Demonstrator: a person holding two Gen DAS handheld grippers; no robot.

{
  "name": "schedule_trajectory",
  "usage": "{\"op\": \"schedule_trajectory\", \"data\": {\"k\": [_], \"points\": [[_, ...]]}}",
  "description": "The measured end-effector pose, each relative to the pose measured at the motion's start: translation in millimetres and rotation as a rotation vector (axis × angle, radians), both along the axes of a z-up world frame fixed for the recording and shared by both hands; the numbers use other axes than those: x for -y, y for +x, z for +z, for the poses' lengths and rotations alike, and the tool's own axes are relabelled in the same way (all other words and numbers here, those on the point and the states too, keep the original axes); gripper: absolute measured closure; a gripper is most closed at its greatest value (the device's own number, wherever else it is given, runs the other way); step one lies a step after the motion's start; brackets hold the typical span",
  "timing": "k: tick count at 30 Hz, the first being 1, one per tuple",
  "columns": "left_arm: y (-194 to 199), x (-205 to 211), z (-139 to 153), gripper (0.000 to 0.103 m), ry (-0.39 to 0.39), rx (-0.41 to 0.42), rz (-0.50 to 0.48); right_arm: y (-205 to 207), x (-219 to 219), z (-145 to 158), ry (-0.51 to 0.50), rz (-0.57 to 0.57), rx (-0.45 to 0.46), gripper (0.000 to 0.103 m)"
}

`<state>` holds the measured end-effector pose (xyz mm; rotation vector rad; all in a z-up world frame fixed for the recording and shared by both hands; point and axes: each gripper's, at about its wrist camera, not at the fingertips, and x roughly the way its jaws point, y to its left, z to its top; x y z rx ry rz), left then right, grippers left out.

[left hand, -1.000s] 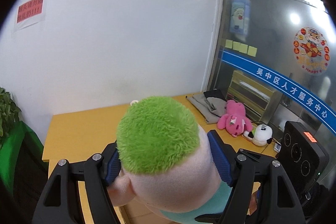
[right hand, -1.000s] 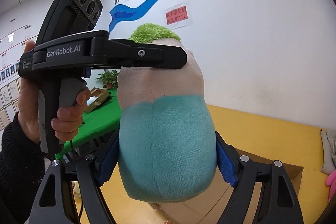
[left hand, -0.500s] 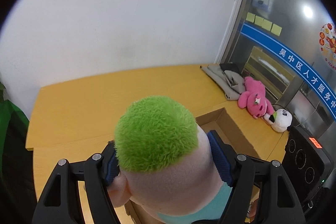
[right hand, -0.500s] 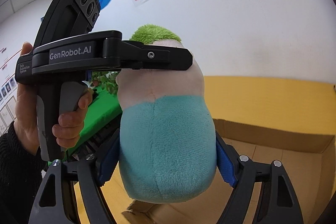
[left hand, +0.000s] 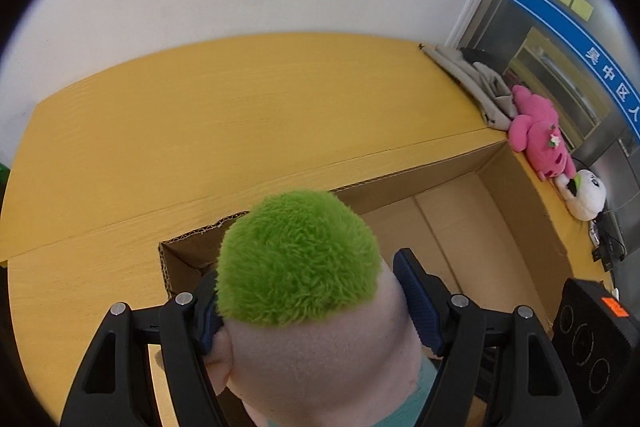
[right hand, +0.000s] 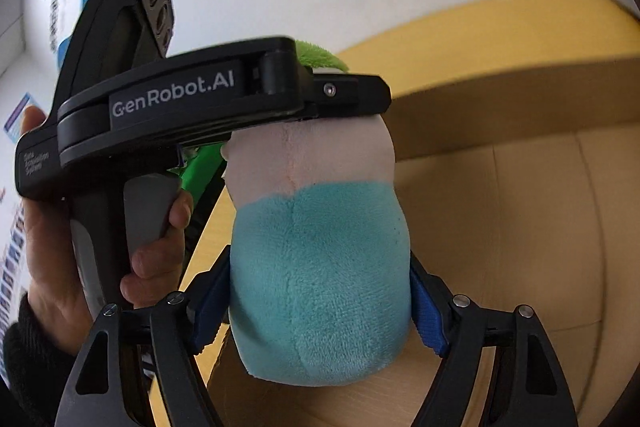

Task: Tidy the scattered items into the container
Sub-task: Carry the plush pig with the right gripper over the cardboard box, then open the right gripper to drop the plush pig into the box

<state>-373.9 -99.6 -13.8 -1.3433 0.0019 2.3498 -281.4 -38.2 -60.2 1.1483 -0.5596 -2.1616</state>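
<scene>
Both grippers hold one plush doll with green hair, a pale pink head and a teal body. My left gripper [left hand: 308, 303] is shut on its head [left hand: 304, 283]. My right gripper [right hand: 320, 311] is shut on its teal body [right hand: 320, 267]. The left gripper also shows in the right wrist view [right hand: 224, 99], clamped across the doll's head. The doll hangs over the open cardboard box [left hand: 448, 223], above its near left corner. The box inside [right hand: 520, 227] looks bare where it shows.
The box stands on a yellow table [left hand: 240, 115] against a white wall. A pink plush [left hand: 538, 135], a white panda plush [left hand: 586, 195] and folded grey cloth [left hand: 476, 79] lie along the table's right edge by a glass partition.
Both grippers have carried the doll forward and tilted down, from above the table to over the open box. The box interior now fills the lower views. The grips are unchanged.
</scene>
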Motion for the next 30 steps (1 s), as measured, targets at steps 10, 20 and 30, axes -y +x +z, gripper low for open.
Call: {"op": "schedule_trajectory", "data": {"k": [10, 20, 30], "points": [[-17, 20, -14, 0.031, 0.095, 0.035, 0.092, -27, -1, -35, -0.11, -0.083, 0.131, 0.022], [69, 71, 56, 0.027, 0.227, -0.139, 0.158, -55, 8, -29, -0.148, -0.118, 0.186, 0.019], [196, 70, 37, 0.026, 0.231, -0.171, 0.115, -32, -48, 13, -0.159, -0.085, 0.19, 0.001]]}}
